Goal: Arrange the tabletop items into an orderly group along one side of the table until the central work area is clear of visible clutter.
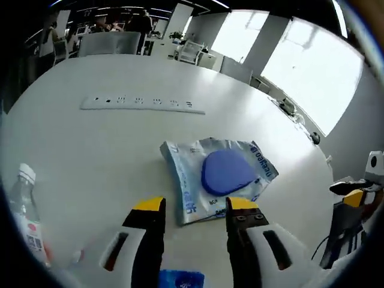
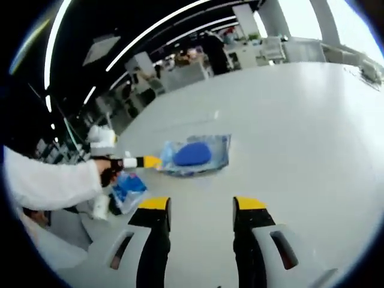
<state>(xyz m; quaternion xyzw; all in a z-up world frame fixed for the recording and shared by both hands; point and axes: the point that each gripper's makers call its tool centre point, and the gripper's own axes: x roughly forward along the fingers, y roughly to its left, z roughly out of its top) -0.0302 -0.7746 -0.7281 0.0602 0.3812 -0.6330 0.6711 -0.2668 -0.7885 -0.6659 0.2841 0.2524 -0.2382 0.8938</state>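
A clear plastic packet [image 1: 218, 177] with blue print holds a blue oval pad [image 1: 227, 171] and lies flat on the white table [image 1: 120, 150]. My left gripper [image 1: 195, 210] is open just short of the packet's near edge, nothing between its jaws. In the right gripper view the same packet [image 2: 197, 155] lies farther off, and the left gripper [image 2: 141, 162] reaches it from the left, held by a person's hand in a white sleeve [image 2: 51, 183]. My right gripper [image 2: 201, 207] hangs open over bare table. A small blue packet [image 2: 127, 187] lies below the left gripper.
A white power strip [image 1: 143, 104] lies across the far side of the table. A clear water bottle [image 1: 24, 213] with a red label stands at the left. The right gripper [image 1: 354, 201] shows at the right edge of the left gripper view. Chairs and desks stand beyond the table.
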